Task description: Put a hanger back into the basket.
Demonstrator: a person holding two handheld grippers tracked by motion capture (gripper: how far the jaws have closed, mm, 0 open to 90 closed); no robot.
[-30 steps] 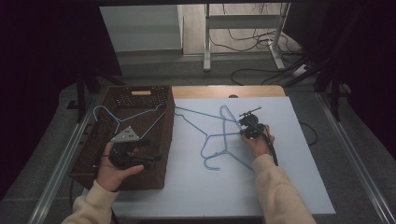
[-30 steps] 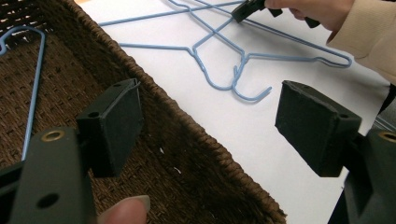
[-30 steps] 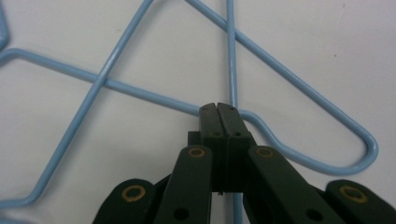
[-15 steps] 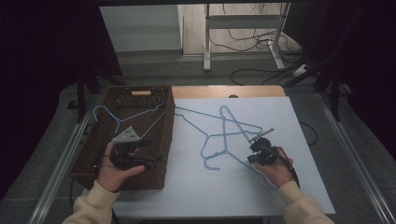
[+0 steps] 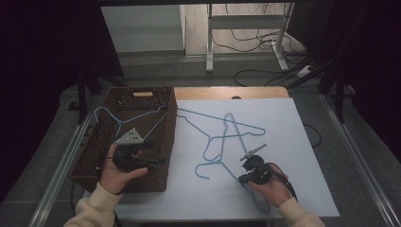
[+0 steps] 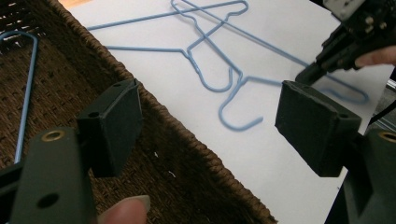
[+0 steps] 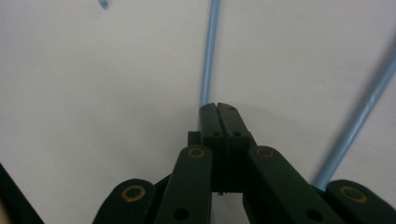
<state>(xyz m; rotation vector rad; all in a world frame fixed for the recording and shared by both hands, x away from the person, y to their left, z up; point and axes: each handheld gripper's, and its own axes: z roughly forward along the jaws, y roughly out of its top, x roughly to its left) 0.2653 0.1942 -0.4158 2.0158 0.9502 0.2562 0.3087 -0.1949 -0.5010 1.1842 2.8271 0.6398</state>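
The right gripper (image 5: 247, 166) is seen at the near right of the white table (image 5: 302, 142), jaws closed tight together. In the right gripper view a blue wire of a hanger (image 7: 208, 56) runs into the closed tips from the far side; whether it is pinched or just passes under them cannot be told. In the high view the gripper sits over the lower wire of the nearest blue wire hanger (image 5: 215, 165), whose hook lies on the table just left of it. A second blue hanger (image 5: 236, 127) is laid across it further back, both flat on the white surface.

The left gripper (image 5: 158, 161) is held over the brown wicker basket (image 5: 161, 179) at the table's left, jaws wide apart, nothing between them. A third blue hanger (image 5: 113, 118) is lying in the basket.
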